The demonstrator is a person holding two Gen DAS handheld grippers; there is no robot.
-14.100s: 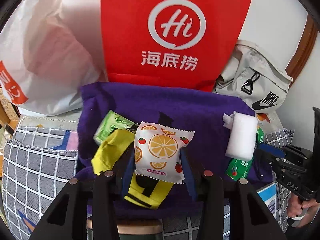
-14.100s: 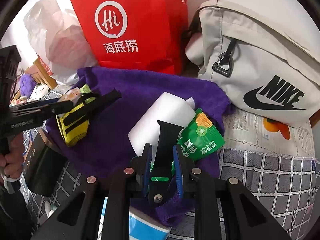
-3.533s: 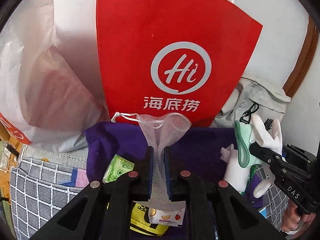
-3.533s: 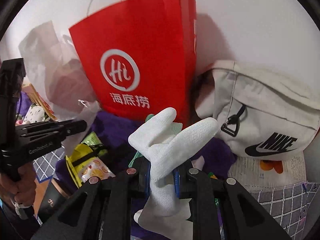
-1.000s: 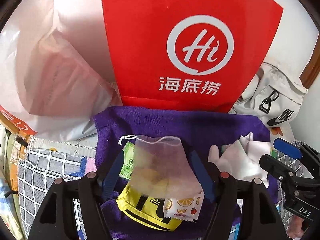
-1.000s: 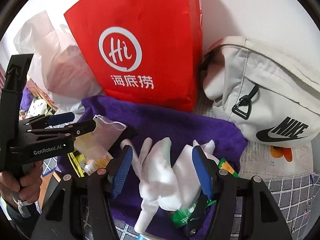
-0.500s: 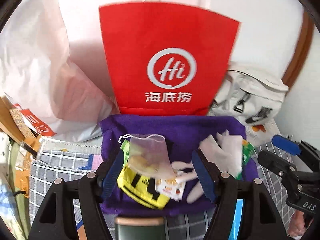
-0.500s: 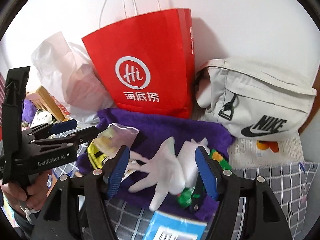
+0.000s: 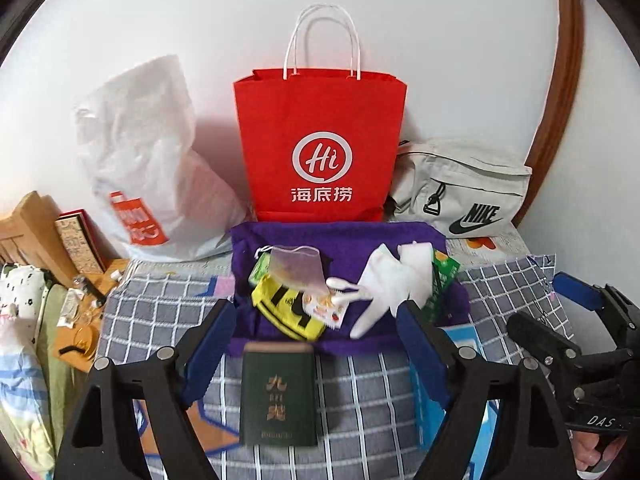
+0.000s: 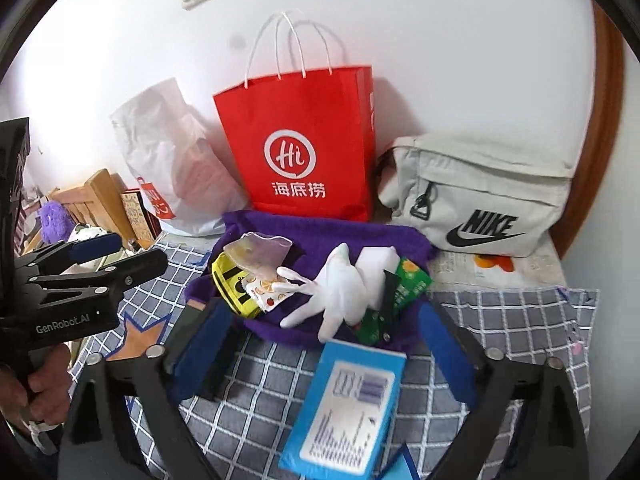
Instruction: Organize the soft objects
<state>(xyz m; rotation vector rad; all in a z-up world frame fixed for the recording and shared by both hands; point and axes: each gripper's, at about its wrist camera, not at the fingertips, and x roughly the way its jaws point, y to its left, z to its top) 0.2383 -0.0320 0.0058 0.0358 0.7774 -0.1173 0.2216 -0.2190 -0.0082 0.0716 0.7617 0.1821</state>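
Purple towel (image 9: pixel 344 236): glove (image 9: pixel 380 284) fingertips perhaps nearward.

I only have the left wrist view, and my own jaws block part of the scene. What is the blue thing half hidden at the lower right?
Observer: A blue packet with a white printed label. It lies flat on the checked cloth, just in front of the purple towel.
Operator: Is the right gripper carrying anything?
Observer: No. The right gripper has nothing pinched and its jaws are opening. The white glove lies on the towel.
Operator: Anything past my left edge?
Observer: A purple plush toy beside the wooden furniture.
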